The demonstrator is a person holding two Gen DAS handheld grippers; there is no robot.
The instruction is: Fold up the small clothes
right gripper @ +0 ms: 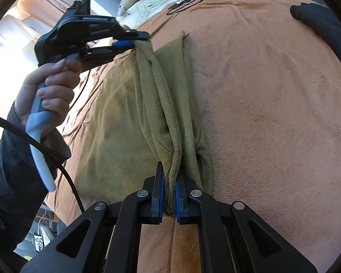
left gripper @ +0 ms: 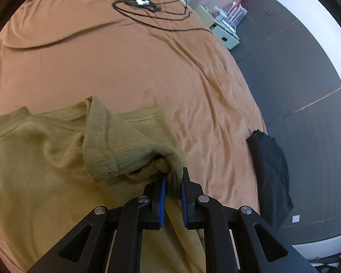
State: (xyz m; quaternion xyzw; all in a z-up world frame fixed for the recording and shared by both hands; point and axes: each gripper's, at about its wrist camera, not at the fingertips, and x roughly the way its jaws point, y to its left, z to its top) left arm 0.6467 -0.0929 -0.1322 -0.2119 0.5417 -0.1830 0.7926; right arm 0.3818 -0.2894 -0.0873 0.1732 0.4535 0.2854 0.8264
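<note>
Fold in progress on the olive garment (right gripper: 170,113), which lies on the orange bedspread (right gripper: 272,113) with one long edge gathered up and strung between your two grippers. Left gripper (left gripper: 173,186): jaws nearly shut, blue pads pinching a bunched wad of the knit, ribbed cuff hanging just beside the pads. Right gripper (right gripper: 169,195): jaws closed tight on the near end of the same edge, fabric squeezed into a narrow ridge between the pads. To do this step well, I judge you should carry both ends across the garment together, keeping the raised edge taut enough that no slack pouch drops ahead of it, then lay it down square on the flat half before letting go. Watch the cuff; it could tuck under. Keep the fold away from the black cloth (left gripper: 270,173) lying well to the side of the garment, and from the cable (left gripper: 147,16) far beyond it. Pose: in the right wrist view your left hand (right gripper: 50,86) wraps the grey handle, left gripper held above the garment's far end, fingers pointing across and tipped down. Right gripper angles down at the garment's near end, low over the bedspread.
</note>
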